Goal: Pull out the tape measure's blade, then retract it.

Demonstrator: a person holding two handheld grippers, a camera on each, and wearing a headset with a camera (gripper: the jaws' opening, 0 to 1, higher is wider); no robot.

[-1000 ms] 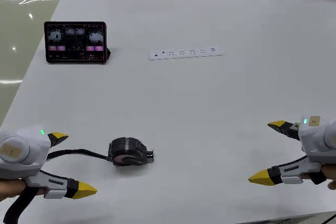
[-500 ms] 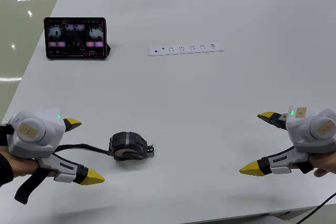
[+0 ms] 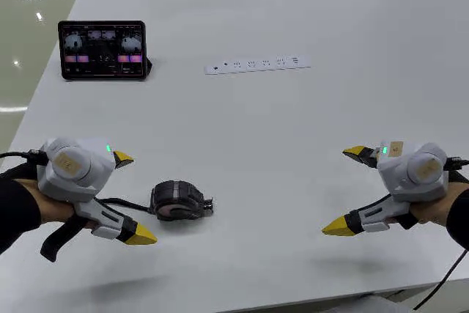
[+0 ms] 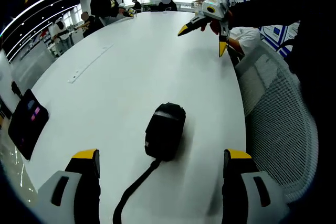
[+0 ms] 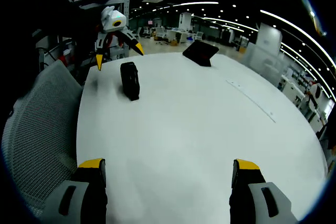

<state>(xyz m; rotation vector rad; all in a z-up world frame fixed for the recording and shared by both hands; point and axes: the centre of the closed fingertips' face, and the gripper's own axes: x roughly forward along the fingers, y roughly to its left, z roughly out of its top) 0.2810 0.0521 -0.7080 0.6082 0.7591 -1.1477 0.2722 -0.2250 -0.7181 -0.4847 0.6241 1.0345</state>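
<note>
2 wide-open, empty tools: left tool (image 3: pixel 135 198) near tape measure (image 3: pixel 178 201), right tool (image 3: pixel 341 190) apart.

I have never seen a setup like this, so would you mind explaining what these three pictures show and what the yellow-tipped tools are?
There is no robot here: a person holds a two-jaw gripper with yellow tips in each hand. The wide picture comes from a camera on the person's head, looking down at a white table. The two round pictures come from cameras riding on the grippers, each looking out along its own jaws. The left gripper and the right gripper are both open and hold nothing. A black tape measure lies on the table just ahead of the left gripper's jaws, untouched, with its blade not pulled out. Farther back are a propped-up tablet and a white power strip.
</note>
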